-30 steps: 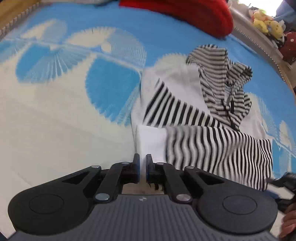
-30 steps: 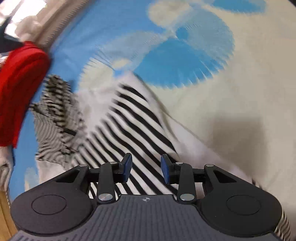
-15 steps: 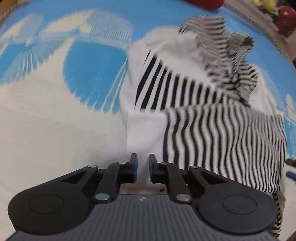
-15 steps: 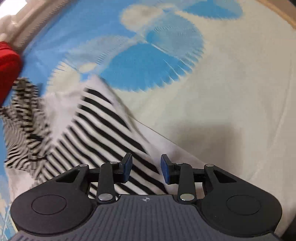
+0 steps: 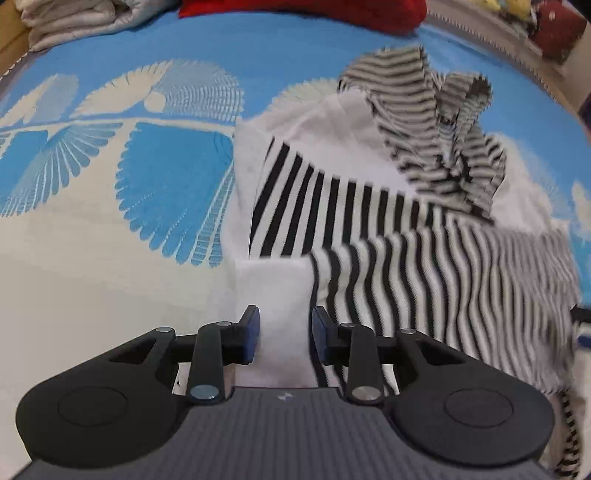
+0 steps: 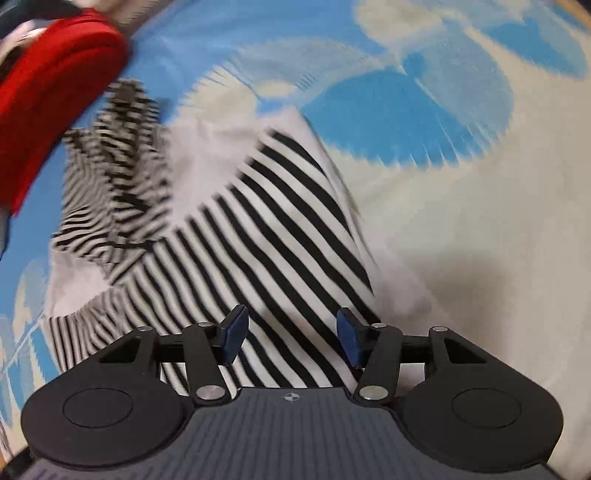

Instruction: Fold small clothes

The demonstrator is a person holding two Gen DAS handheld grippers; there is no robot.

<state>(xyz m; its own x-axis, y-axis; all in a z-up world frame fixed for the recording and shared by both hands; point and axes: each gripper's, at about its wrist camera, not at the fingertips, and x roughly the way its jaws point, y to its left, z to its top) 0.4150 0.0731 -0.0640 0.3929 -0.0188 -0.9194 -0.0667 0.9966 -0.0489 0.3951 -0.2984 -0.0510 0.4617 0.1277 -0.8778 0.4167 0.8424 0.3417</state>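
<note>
A small black-and-white striped hooded garment (image 5: 369, 206) lies partly folded on a blue and cream patterned bedspread (image 5: 110, 206), with its striped hood (image 5: 436, 122) bunched at the far end. My left gripper (image 5: 285, 334) is open, its jaws either side of the garment's white near edge. My right gripper (image 6: 291, 336) is open over the striped panel (image 6: 266, 229) at the garment's near side. The hood shows at the left in the right wrist view (image 6: 114, 166).
A red cushion (image 5: 303, 13) lies at the far edge of the bed, also at the left in the right wrist view (image 6: 51, 88). A folded grey blanket (image 5: 81, 18) sits at the far left. Toys (image 5: 546, 22) lie beyond the bed's right edge.
My left gripper has opened, from nearly shut on the white edge to wide apart. My right gripper has opened wider. Both views have shifted over the garment.
</note>
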